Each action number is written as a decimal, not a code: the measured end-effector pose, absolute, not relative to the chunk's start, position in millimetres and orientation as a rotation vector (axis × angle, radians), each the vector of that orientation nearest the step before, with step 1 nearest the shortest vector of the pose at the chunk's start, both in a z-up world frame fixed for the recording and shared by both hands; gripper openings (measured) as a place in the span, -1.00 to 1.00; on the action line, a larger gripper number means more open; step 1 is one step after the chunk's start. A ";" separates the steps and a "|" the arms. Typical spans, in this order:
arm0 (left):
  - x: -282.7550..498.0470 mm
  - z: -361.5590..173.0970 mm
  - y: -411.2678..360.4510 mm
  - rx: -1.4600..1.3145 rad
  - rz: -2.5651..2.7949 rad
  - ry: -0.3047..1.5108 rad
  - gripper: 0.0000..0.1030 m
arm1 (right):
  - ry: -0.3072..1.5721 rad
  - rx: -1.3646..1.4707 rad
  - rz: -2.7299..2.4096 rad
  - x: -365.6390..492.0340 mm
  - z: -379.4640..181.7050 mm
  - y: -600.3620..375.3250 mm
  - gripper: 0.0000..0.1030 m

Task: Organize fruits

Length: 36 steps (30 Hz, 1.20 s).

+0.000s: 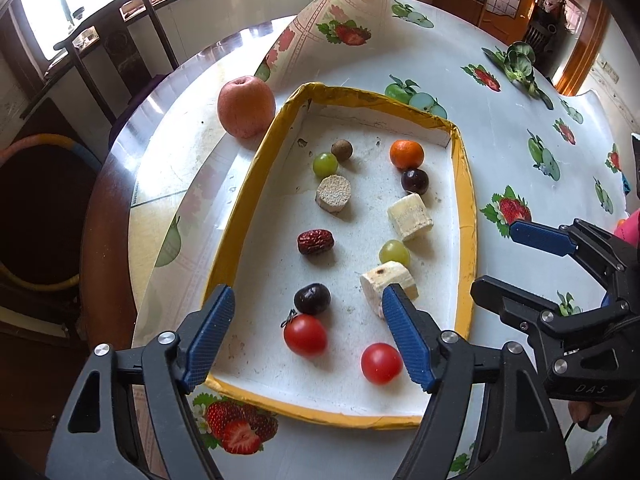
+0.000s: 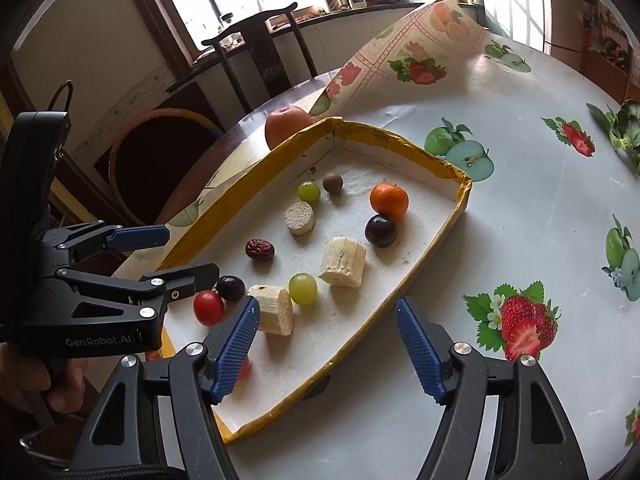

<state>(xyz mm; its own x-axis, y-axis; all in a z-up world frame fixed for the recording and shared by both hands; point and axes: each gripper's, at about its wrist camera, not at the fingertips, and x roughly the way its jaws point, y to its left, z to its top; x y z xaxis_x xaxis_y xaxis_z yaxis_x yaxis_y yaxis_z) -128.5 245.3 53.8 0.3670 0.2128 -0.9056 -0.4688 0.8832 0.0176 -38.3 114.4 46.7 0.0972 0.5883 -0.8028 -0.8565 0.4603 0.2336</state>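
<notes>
We see most fruits paired in the tray (image 1: 466,184); the apple (image 1: 246,106) probably remains outside on the counter (image 1: 500,128). Both hand-held grippers, left (image 1: 308,340) and right (image 2: 326,348), gape empty.

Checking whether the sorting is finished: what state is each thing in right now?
Left tongs: open, holding nothing.
Right tongs: open, holding nothing.
Yellow-rimmed tray: holds the small fruits in two rough rows.
Apple: outside the tray, beside its far corner.
Tablecloth: far edge curled up.
</notes>
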 end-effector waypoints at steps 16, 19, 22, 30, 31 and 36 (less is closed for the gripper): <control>-175.5 60.3 221.5 -0.243 0.456 1.109 0.49 | 0.818 -0.521 1.325 -94.9 65.4 80.8 0.67; -177.6 62.1 217.5 -0.254 0.458 1.107 0.49 | 0.814 -0.544 1.346 -100.8 64.9 78.6 0.67; -180.0 64.8 213.6 -0.270 0.454 1.096 0.49 | 0.810 -0.560 1.364 -106.2 64.6 76.3 0.67; -188.4 66.2 203.3 -0.275 0.447 1.094 0.49 | 0.784 -0.594 1.385 -119.5 69.2 72.1 0.67; -189.5 66.1 202.4 -0.273 0.448 1.094 0.49 | 0.780 -0.596 1.387 -121.2 70.0 71.7 0.67; -196.4 64.5 200.3 -0.280 0.447 1.097 0.49 | 0.760 -0.606 1.409 -129.8 72.8 69.3 0.67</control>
<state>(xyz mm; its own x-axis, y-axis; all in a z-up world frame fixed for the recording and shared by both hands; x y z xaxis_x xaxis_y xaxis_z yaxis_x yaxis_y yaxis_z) -196.4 200.3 64.5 0.3808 0.2086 -0.9008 -0.4797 0.8774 0.0004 -129.8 69.3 72.8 0.0023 0.6357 -0.7720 -0.9942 0.0842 0.0664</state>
